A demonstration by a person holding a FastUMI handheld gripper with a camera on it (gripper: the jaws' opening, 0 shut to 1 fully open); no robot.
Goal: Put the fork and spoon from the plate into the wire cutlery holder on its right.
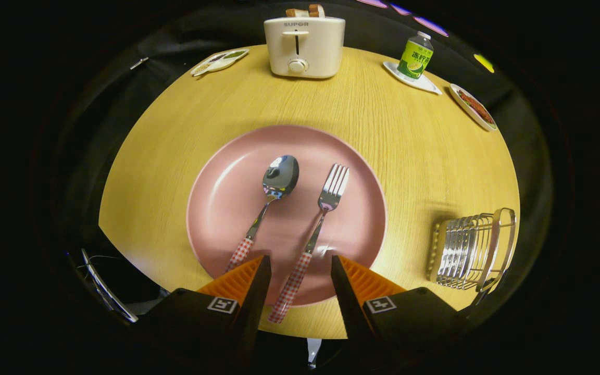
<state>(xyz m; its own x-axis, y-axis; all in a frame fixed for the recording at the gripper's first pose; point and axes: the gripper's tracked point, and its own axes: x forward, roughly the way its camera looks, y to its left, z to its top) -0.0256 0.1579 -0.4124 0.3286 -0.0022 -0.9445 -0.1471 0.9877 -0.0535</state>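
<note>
A pink plate (227, 192) lies in the middle of the round wooden table. On it rest a steel spoon (271, 195) and, to its right, a steel fork (321, 219), both with red-checked handles pointing toward me. My gripper (300, 260) is open above the plate's near rim. The fork's handle lies in the gap between the fingers, untouched. The spoon's handle end sits just by the left finger (250, 278). The wire cutlery holder (474, 250) stands on the table to the right of the plate, beyond the right finger (354, 281).
A white toaster (304, 47) with bread stands at the table's far side. A green bottle (415, 56) sits on a small white dish at the far right, with a dish of food (474, 107) beside it. Another small dish (220, 61) lies far left.
</note>
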